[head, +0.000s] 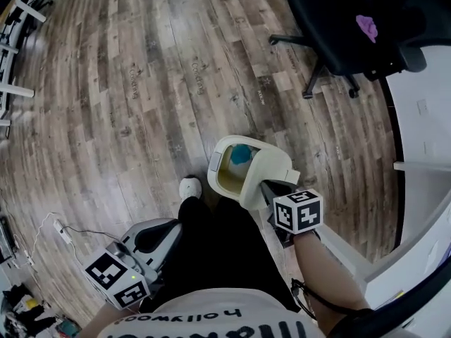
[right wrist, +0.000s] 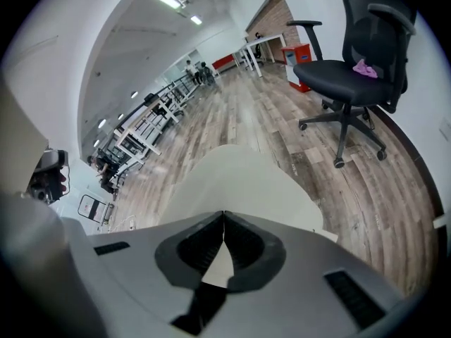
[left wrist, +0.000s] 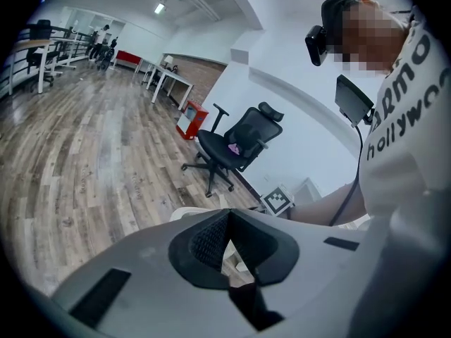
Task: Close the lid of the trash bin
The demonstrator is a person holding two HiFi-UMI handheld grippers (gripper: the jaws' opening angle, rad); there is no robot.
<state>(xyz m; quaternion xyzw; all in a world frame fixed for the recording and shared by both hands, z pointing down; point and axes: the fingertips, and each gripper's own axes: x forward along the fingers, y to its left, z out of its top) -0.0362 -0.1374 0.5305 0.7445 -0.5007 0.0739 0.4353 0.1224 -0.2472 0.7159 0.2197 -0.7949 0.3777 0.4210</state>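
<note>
A: Trash bin (head: 227, 166) is sitting on wood floor (head: 141, 83) near the shoe (head: 190, 187), lid (head: 266, 169) tilting half-up, chair (head: 338, 20) far right.
B: Right gripper (right wrist: 223, 214) is closed, nosing against lid; left gripper (left wrist: 227, 212) is hanging closed, empty. Floor's lying open left.

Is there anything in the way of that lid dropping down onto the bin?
Nothing visible. The lid stands tilted up beside the trash bin opening, and a blue item lies inside the bin. The right gripper, jaws together, sits right at the lid.
</note>
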